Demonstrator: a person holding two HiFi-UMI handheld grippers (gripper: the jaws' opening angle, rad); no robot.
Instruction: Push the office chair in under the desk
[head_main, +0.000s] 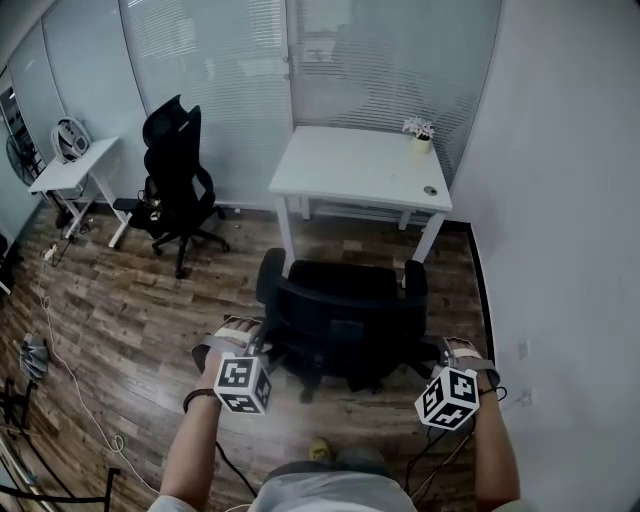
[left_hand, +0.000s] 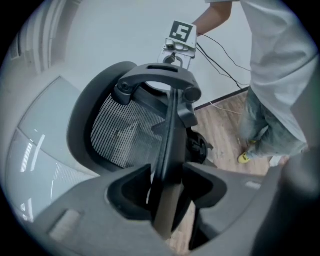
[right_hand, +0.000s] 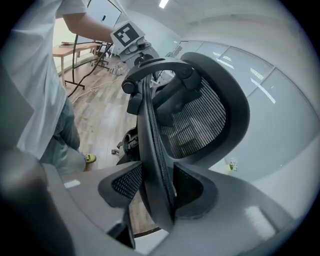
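Observation:
A black mesh office chair (head_main: 340, 310) stands in front of the white desk (head_main: 350, 165), facing it, with its seat front near the desk's front edge. My left gripper (head_main: 262, 342) is at the left edge of the chair's backrest and my right gripper (head_main: 438, 352) at its right edge. In the left gripper view the backrest's rim (left_hand: 169, 150) runs between the jaws of the left gripper (left_hand: 167, 187), which close on it from both sides. The right gripper (right_hand: 157, 187) likewise holds the backrest's rim (right_hand: 150, 145).
A small flower pot (head_main: 418, 135) and a round object (head_main: 430, 190) sit on the desk. A second black chair (head_main: 178, 175) and a small white table (head_main: 75, 165) stand at the left. A cable (head_main: 60, 345) lies on the wood floor. The wall (head_main: 560, 250) is close on the right.

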